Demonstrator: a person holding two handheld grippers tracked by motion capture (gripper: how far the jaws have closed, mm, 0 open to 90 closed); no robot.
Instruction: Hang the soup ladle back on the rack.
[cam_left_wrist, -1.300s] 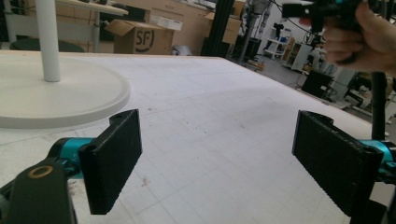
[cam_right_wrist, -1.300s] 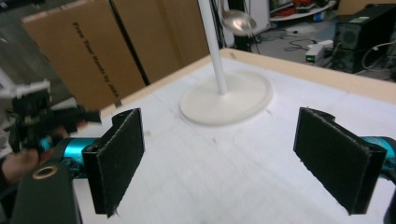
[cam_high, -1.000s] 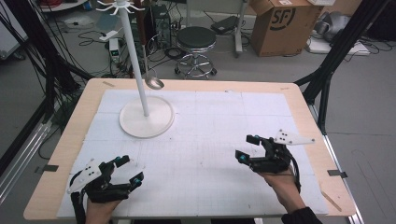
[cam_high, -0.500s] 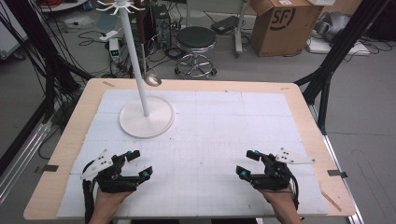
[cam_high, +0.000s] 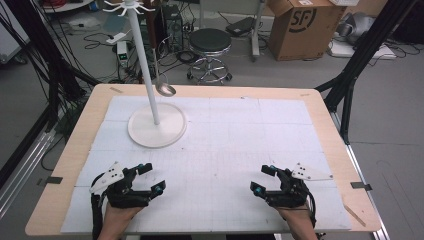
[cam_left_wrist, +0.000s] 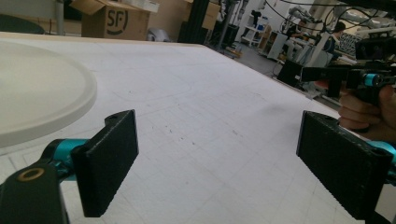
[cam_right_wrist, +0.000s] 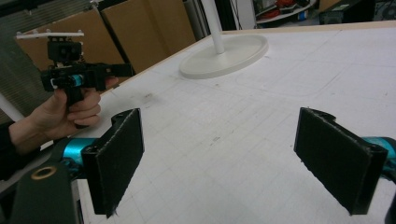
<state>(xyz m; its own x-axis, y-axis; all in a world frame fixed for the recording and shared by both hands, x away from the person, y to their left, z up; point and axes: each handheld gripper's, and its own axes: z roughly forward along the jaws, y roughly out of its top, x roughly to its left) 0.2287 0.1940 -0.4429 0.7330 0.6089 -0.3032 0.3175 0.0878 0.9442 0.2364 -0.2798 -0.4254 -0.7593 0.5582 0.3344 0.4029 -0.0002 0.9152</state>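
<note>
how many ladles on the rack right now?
1: a metal ladle hangs beside the pole of the white rack, far left of the table. Hooks at the top are partly cropped.

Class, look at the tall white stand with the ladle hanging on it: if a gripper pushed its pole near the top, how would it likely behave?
The stand would probably lean before sliding: its pole is tall and thin. Its wide round base lies flat on the table, so it likely resists tipping under a light push. The ladle hangs free from a hook, so it would probably swing.
</note>
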